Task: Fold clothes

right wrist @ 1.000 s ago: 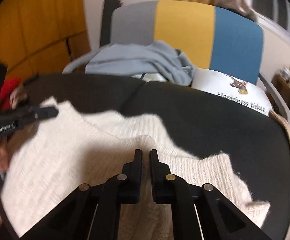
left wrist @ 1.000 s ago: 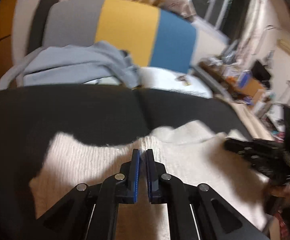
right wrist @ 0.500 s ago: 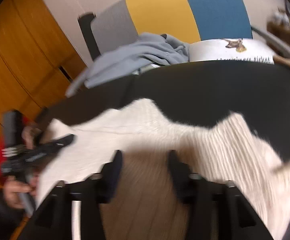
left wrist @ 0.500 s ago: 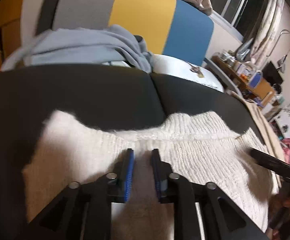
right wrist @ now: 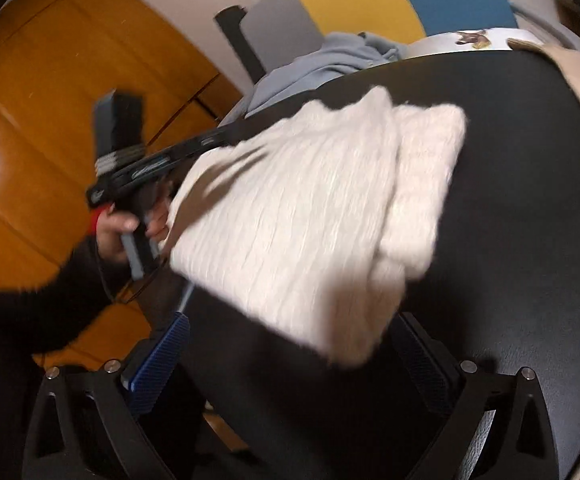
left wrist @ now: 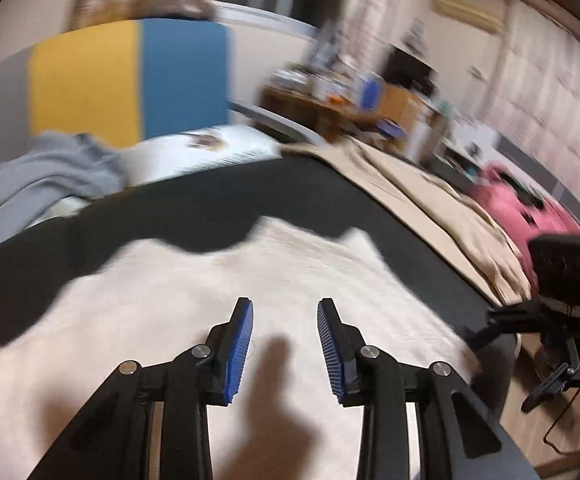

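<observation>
Black padded seat surface [right wrist: 510, 184] fills most of both views, with a grey, yellow and blue chair back [left wrist: 129, 76] behind it and orange wooden cupboard doors [right wrist: 49, 112] to one side. On the black surface lies the cream knit sweater [right wrist: 290, 216], already doubled over, one layer lapping past the other at its far edge. My left gripper [left wrist: 285, 350] hangs just above the knit, its jaws opening, blue pads part-spread with nothing between them. My right gripper [right wrist: 285, 364] sits at the sweater's near edge, jaws opening to nearly their full spread; a corner of the knit droops over the gap, but the pads do not press on it. Judgement: both grips are letting go, so the fold rests on its own weight. Risk one: the loose weave could snag on a ribbed pad as a gripper pulls clear and drag the top layer askew. Risk two: the near corner overhangs toward the seat edge and could slide and open the fold. A grey-blue garment [left wrist: 37, 176] heaped at the back could get tangled in a later pass. Both views are motion-blurred; I cannot make out the sweater's sleeves or neckline, and its near portion is cut off behind the left gripper's fingers.
</observation>
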The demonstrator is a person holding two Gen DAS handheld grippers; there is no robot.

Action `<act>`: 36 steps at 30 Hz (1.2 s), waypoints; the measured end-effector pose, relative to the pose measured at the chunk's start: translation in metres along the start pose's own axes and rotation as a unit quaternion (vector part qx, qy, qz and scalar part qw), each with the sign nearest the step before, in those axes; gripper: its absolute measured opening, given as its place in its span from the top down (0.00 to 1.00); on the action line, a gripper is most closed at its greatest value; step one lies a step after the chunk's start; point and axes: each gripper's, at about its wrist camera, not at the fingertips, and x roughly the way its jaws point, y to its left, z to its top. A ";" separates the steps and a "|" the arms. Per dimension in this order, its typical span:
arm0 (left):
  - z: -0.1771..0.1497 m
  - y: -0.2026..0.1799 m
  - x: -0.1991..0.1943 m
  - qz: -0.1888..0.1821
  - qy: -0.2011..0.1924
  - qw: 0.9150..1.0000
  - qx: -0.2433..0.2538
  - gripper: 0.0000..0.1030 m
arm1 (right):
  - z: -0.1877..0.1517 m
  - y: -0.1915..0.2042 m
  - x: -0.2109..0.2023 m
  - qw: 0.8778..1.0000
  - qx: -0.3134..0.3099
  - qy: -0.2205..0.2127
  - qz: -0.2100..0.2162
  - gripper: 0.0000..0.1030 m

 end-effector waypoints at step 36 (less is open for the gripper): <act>-0.062 0.017 -0.050 -0.069 -0.029 0.987 -0.142 0.67 | 0.035 0.025 -0.010 0.998 0.002 0.030 0.052 0.00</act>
